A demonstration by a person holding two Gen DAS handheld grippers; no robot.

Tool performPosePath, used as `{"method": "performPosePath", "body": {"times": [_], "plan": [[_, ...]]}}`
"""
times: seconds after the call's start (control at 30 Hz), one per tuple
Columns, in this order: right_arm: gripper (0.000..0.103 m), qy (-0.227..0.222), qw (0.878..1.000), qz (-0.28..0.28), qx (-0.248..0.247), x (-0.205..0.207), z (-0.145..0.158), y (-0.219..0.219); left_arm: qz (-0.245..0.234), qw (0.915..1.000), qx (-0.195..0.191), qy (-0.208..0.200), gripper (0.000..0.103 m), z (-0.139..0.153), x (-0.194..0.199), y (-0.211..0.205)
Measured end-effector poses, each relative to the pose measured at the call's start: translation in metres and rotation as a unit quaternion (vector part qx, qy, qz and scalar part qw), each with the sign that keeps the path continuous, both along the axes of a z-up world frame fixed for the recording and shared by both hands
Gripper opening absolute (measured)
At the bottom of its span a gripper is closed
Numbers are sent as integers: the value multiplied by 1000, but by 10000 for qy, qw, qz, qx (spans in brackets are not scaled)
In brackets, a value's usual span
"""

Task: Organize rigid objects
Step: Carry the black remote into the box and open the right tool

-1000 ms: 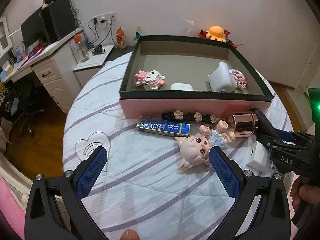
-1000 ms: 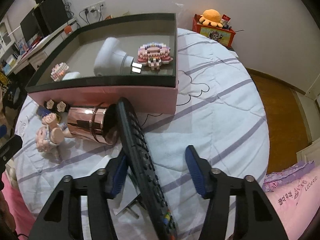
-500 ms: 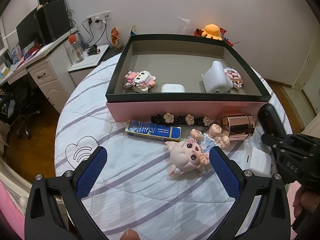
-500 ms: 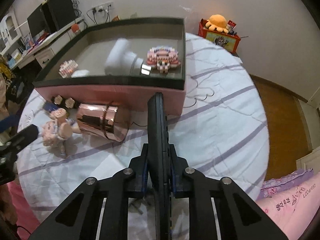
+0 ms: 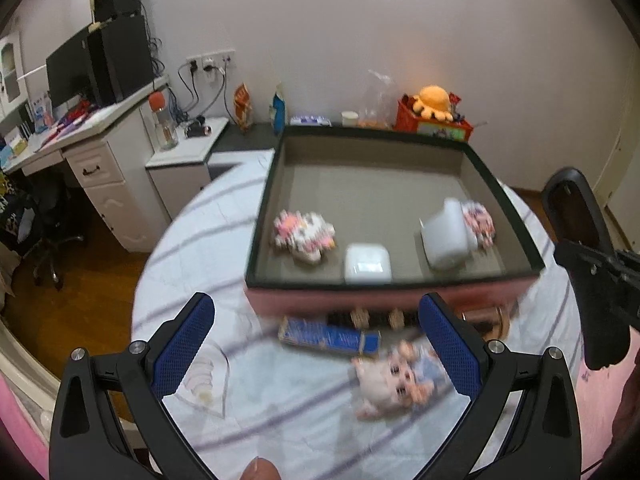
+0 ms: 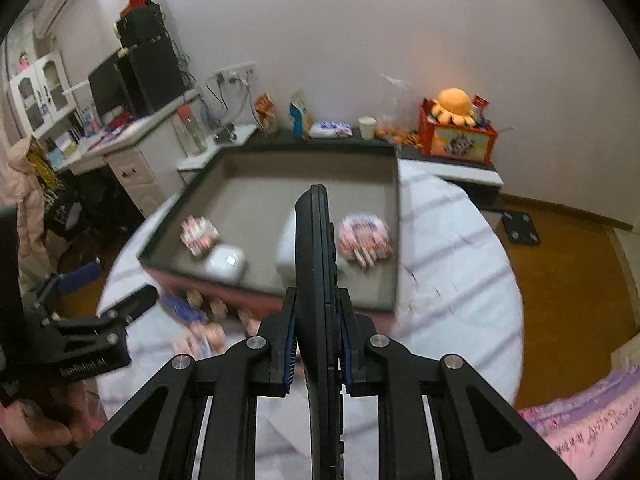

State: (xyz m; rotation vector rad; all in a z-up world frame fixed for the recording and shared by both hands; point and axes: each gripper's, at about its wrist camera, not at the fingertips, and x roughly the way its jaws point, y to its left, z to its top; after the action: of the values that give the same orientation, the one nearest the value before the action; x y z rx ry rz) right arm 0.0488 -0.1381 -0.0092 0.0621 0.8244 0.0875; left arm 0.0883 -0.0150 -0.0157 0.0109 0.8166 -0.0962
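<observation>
My right gripper (image 6: 318, 344) is shut on a black remote control (image 6: 316, 248), held edge-up in the air in front of the pink box (image 6: 394, 240); the remote (image 5: 576, 212) also shows at the right of the left wrist view. The box (image 5: 504, 200) holds a block cat (image 5: 304, 234), a white case (image 5: 367, 263), a white device (image 5: 446, 236) and a block figure (image 5: 480, 220). My left gripper (image 5: 316, 344) hangs open above the bed. Beneath it lie a blue box (image 5: 328, 336), a pig doll (image 5: 390, 380), a flower hair clip (image 5: 376, 317) and a rose-gold cup (image 5: 486, 318).
The round bed (image 6: 460, 264) has a striped white cover. A desk with a monitor (image 5: 80, 68) and a chair (image 5: 44, 232) stand at the left. A nightstand with an orange plush (image 6: 456, 106) is behind the box. Wooden floor lies at the right.
The right gripper closed on the remote and lifted it off the bed toward the box. The left gripper rose, so the bed objects sit lower in its view.
</observation>
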Motion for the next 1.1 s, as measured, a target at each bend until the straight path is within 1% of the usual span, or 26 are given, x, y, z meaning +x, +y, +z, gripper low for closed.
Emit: {"method": "performPosePath", "body": {"times": [0.13,0.3,0.5,0.63,0.83,1.0,1.03,1.07,1.1], "plan": [[17,-137,9997,122,184,42,8,11,112,9998,61,-128,103,8,24,4],[17,-71,9995,168,275,87,1,22,240,9994,186,-132,103,9,63,6],[17,250,9984,-66,496,150,-16,7,278,9993,247,-48,103,1,116,-2],[17,561,9955,-75,760,184,-31,-3,251,9995,163,42,103,-7,137,-4],[17,1037,9938,220,344,212,-57,6,212,9996,108,119,103,-15,147,-8],[19,1314,9911,165,111,222,-76,5,218,9996,102,164,103,-18,148,-9],[22,1338,9909,123,102,222,-76,3,224,9996,101,165,103,-18,147,-8],[39,1343,9908,82,122,223,-75,1,228,9996,99,150,103,-17,146,-8],[61,1281,9915,26,209,219,-71,-2,233,9996,102,138,103,-16,145,-8]]}}
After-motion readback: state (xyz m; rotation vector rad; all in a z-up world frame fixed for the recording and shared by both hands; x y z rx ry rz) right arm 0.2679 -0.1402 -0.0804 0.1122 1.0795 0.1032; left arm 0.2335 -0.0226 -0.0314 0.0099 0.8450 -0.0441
